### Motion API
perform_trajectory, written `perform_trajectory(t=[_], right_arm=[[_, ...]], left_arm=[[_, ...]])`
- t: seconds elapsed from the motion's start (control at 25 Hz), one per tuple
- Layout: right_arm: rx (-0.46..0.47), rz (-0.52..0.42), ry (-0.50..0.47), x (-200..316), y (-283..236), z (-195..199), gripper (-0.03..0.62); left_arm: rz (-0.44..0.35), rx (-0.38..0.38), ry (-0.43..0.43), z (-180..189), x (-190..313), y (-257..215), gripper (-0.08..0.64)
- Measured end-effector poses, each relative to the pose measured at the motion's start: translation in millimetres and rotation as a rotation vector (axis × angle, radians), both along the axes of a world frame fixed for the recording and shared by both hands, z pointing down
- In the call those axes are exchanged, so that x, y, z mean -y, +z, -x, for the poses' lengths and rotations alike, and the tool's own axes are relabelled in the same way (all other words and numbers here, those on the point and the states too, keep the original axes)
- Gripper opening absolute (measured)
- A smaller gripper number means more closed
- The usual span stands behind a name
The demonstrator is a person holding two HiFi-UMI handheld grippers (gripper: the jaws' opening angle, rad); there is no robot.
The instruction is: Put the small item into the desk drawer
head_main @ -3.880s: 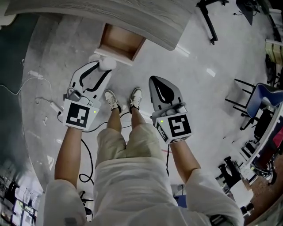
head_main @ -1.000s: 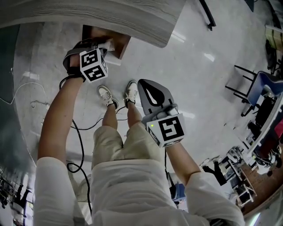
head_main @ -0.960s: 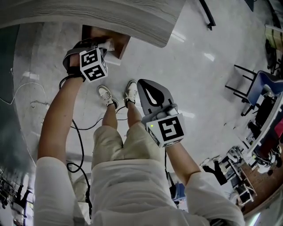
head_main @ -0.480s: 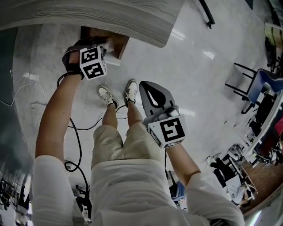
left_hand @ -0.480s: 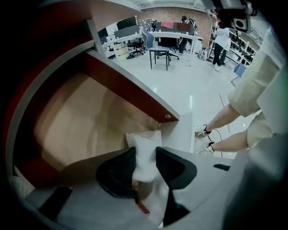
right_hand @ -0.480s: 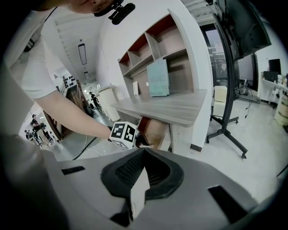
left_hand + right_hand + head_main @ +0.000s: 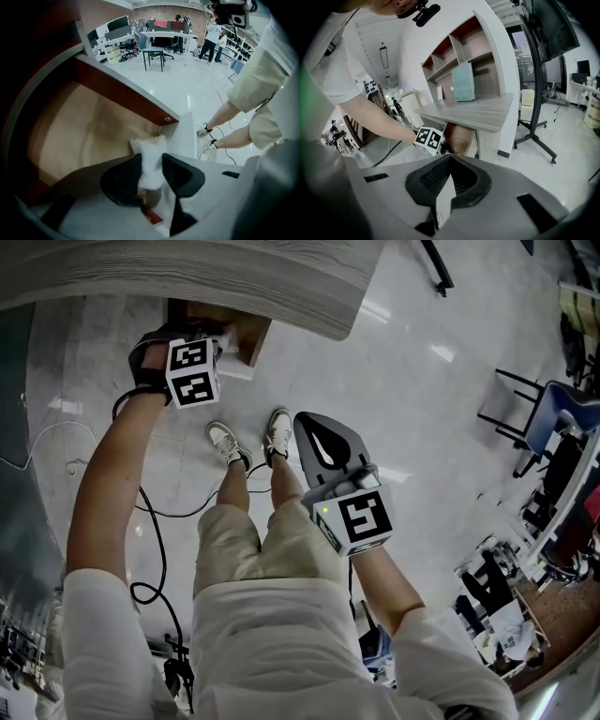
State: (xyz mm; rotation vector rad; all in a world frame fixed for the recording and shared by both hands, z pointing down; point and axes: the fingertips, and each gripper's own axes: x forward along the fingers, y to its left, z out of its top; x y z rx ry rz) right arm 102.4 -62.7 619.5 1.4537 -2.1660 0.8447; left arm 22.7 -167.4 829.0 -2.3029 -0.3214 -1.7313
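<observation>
The pouch (image 7: pixel 148 149), a small white cloth sack with a frayed edge, was pinched between the left gripper's (image 7: pixel 151 159) smooth black fingers (image 7: pixel 123 179), its end sticking out past their tips. It hung inside the open drawer (image 7: pixel 79 126), a box of pale brown wood, by the corner where the reddish side wall met the white front panel. Whether it touched the drawer bottom was hard to tell. The drawer stuck out under the grey wood-grain counter (image 7: pixel 187 273). Well apart to the right, the right gripper (image 7: pixel 449 159) had its ribbed black fingers (image 7: pixel 433 178) pressed together on nothing, above the glossy pale floor (image 7: pixel 422 427).
</observation>
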Motion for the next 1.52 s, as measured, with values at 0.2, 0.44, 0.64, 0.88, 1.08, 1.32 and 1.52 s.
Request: perform_trajectory(t=[0.2, 0.44, 0.64, 0.88, 1.08, 1.32, 1.52], right_arm=[[-0.001, 0.001, 0.002, 1, 0, 2, -0.002], [-0.002, -0.002, 0.014, 0, -1, 1, -0.002], [0.007, -0.009, 0.002, -3, -5, 3, -0.002], [0.008, -0.022, -0.007, -5, -9, 12, -0.002], [0.004, -0.037, -0.024, -11, -18, 19, -0.002], [-0.012, -0.057, -0.033, -18, -30, 27, -0.002], [-0.019, -0.078, -0.051, -27, -46, 40, -0.002]], left_arm=[[0.011, -0.001, -0.011, -1, 1, 3, 0.140], [0.036, -0.019, -0.050, -2, -1, 4, 0.150], [0.022, -0.035, -0.084, 2, 0, 1, 0.179], [-0.008, -0.063, -0.140, 9, 8, -10, 0.196], [-0.025, -0.083, -0.174, 13, 6, -24, 0.198], [-0.017, -0.149, -0.278, 18, 5, -49, 0.198], [-0.007, -0.225, -0.388, 25, 1, -74, 0.198]])
